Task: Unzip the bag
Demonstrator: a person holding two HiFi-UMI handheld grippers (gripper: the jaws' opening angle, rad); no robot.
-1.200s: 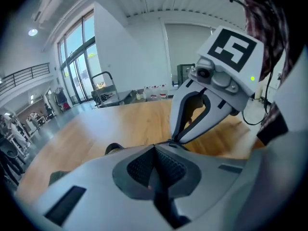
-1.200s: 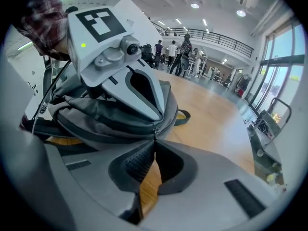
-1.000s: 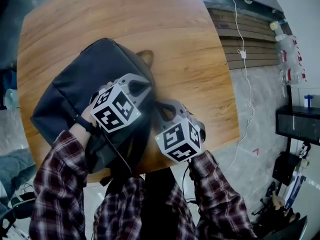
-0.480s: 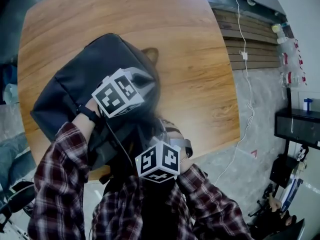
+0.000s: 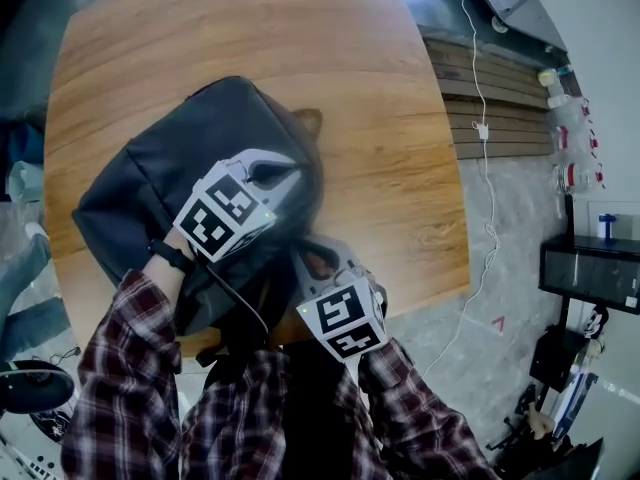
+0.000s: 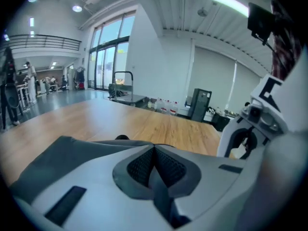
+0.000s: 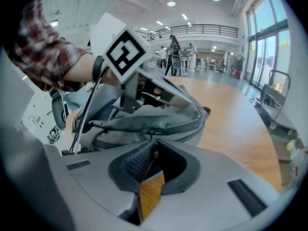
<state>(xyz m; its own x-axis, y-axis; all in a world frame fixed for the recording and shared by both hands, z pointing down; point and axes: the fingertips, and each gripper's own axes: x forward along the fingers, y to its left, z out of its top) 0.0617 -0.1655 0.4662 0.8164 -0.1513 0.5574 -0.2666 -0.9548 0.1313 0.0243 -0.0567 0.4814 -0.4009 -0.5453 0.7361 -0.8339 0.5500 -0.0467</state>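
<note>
Where the bag lies: dark bag [image 5: 170, 168] flat on the wooden desk [image 5: 390, 118], its near end at the desk's front edge.
Left claw [image 5: 286, 180]: pressed together, resting on the bag's top; whether cloth is nipped cannot be told.
Right claw [image 7: 153, 146]: pinching the zip pull [image 7: 151, 132] at the bag's near side.
Zip: how far it is open cannot be told.
Risk, slip: the small pull may escape the pads if drawn off the zip's line.
Risk, shift: the bag may slide over the edge if the left claw bears too lightly.
Risk, snag: the slider may jam at the corner curve.
</note>
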